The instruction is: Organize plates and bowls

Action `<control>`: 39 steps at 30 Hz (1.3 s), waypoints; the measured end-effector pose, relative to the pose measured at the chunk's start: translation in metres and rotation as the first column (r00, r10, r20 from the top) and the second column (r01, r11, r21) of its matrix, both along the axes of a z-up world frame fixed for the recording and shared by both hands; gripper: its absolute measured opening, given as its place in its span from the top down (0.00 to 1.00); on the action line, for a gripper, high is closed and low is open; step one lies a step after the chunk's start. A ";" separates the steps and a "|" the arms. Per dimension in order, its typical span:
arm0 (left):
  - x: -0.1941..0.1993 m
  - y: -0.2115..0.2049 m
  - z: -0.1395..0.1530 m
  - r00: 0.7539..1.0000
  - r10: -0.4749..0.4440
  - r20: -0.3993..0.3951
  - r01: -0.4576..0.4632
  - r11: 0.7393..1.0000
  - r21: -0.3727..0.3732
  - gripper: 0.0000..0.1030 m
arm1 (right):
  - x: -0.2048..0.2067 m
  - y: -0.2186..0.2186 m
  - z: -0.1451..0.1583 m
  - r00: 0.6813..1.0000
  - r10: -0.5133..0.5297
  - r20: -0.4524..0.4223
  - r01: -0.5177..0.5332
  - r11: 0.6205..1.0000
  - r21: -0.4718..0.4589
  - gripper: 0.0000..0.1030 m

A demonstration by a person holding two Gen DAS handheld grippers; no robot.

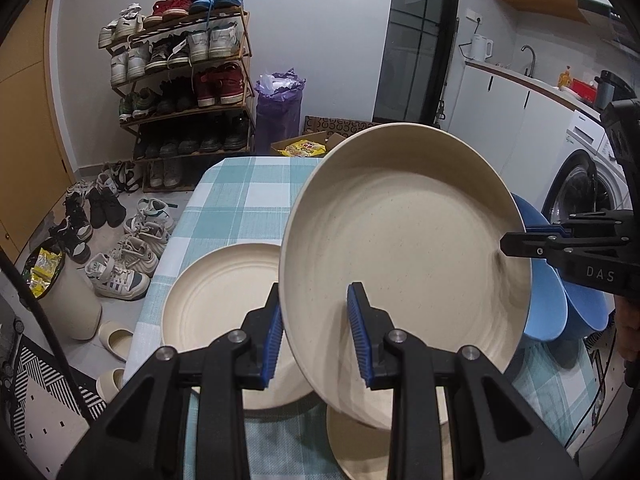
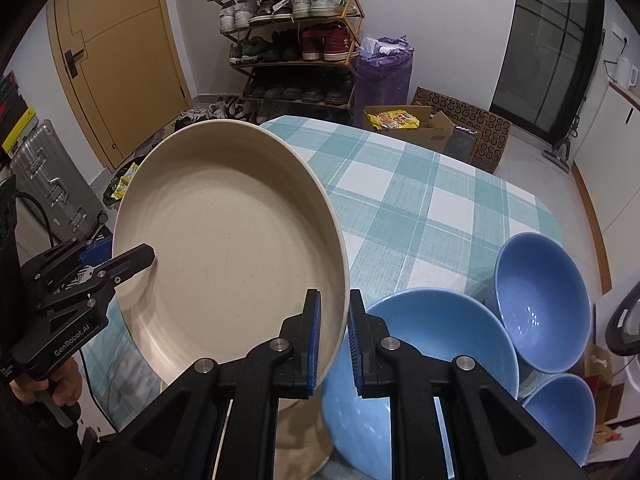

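Hovering tilted above the table, a large round beige speckled plate [image 1: 404, 256] is pinched from two sides at once: the left gripper [image 1: 316, 332] has its blue ribbed pads closed on the plate's near rim, one pad on the inner face and one behind it, while the right gripper [image 2: 334, 344] has its jaws pressed tight on the opposite edge, the thin rim sandwiched between its blue pads. Seen from the left wrist camera, the right gripper's black body shows the letters "DAS" in pale print; seen from the right wrist camera, the left gripper's black body carries the word "GenRobot.AI", and a hand [image 2: 60, 388] wraps its grip below. Under the lifted plate, a table with a teal and white checked cloth [image 2: 420, 200] holds a second beige plate with faint concentric rings [image 1: 216, 300], lying flat to the left, and the edge of a third beige plate [image 1: 360, 448] peeks out beneath the raised one. On the right side of the table sit three glossy blue bowls: a wide light blue bowl [image 2: 420, 360] just beside the right gripper, a deeper blue bowl [image 2: 540, 296] touching it behind, and a smaller blue bowl [image 2: 560, 412] nearest the table's edge. Against the far wall stands a wooden shoe rack full of sneakers [image 1: 180, 72], with a purple bag [image 1: 278, 104] beside it and a cardboard box holding a yellow snack packet [image 2: 394, 120] whose printing is too small to read. A white front-loading washing machine [image 1: 580, 176] bears a small green logo I cannot make out.
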State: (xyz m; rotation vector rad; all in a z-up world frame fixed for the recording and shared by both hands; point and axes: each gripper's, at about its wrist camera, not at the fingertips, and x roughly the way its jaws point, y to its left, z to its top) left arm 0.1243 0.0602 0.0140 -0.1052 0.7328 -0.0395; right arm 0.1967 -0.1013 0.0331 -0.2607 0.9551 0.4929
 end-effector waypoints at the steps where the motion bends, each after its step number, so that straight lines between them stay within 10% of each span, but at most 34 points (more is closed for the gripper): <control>1: -0.002 0.000 0.000 1.000 -0.001 0.000 0.001 1.000 -0.001 0.71 | -0.005 0.000 -0.001 1.000 0.001 0.002 -0.001 1.000 -0.002 0.87; 39: -0.044 -0.006 -0.050 0.998 -0.020 -0.061 0.019 0.999 -0.027 0.71 | -0.062 -0.008 -0.044 1.000 0.018 -0.024 -0.019 0.999 -0.039 0.87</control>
